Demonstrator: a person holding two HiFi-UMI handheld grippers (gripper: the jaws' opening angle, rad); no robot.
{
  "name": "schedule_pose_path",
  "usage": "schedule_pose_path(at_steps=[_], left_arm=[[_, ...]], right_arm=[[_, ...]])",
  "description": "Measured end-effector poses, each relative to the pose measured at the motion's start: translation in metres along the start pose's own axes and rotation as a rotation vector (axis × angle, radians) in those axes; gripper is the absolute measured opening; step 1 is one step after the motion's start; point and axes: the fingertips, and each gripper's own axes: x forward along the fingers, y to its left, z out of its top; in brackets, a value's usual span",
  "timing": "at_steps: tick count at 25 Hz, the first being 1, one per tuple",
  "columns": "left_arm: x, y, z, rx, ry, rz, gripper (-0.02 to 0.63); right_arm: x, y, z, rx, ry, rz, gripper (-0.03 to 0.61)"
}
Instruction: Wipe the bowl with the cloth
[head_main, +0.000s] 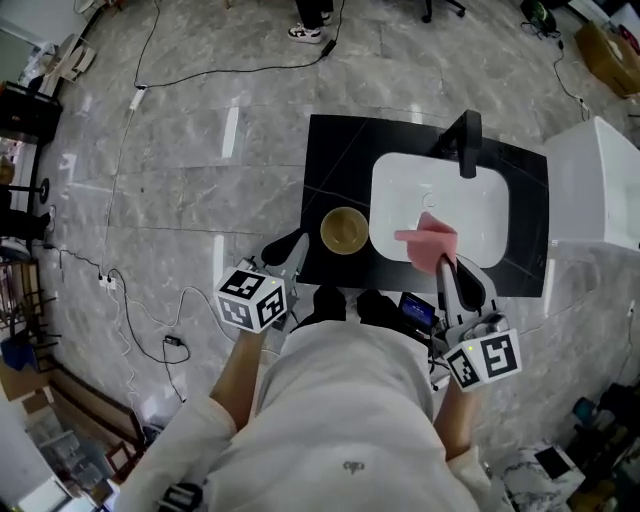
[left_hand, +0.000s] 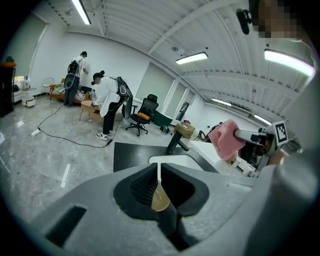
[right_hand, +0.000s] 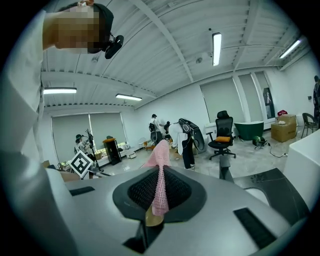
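Bowl (head_main: 344, 230), tan and round, stands upright on the black bench (head_main: 330, 150) just left of the white sink (head_main: 480, 195); I see only its bare inside. On my right gripper (head_main: 446, 268) the fingers are clamped on the pink cloth (head_main: 428, 240), which hangs over the sink's near edge, apart from the bowl. On my left gripper (head_main: 298, 243) the fingers are pressed together, holding nothing, near the bowl at the bench's front edge.

Your head camera looks steeply down on the black bench (head_main: 335, 160); both jaw cameras view it from its near edge.
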Motion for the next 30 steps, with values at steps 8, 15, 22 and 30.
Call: schedule_pose_path(at_steps=[8, 15, 22, 30], left_arm=[[0.031, 0.029, -0.037, -0.091, 0.115, -0.085, 0.015], [0.060, 0.043, -0.075, -0.223, 0.203, -0.142, 0.109], [0.085, 0.053, -0.104, -0.297, 0.267, -0.155, 0.109], [0.104, 0.061, -0.124, -0.354, 0.323, -0.142, 0.109]], right_arm=[[0.024, 0.025, -0.024, -0.022, 0.060, -0.027, 0.015], [0.047, 0.039, -0.060, -0.046, 0.149, -0.016, 0.015], [0.076, 0.045, -0.097, -0.059, 0.237, 0.004, 0.015], [0.105, 0.045, -0.132, -0.031, 0.306, 0.013, 0.015]])
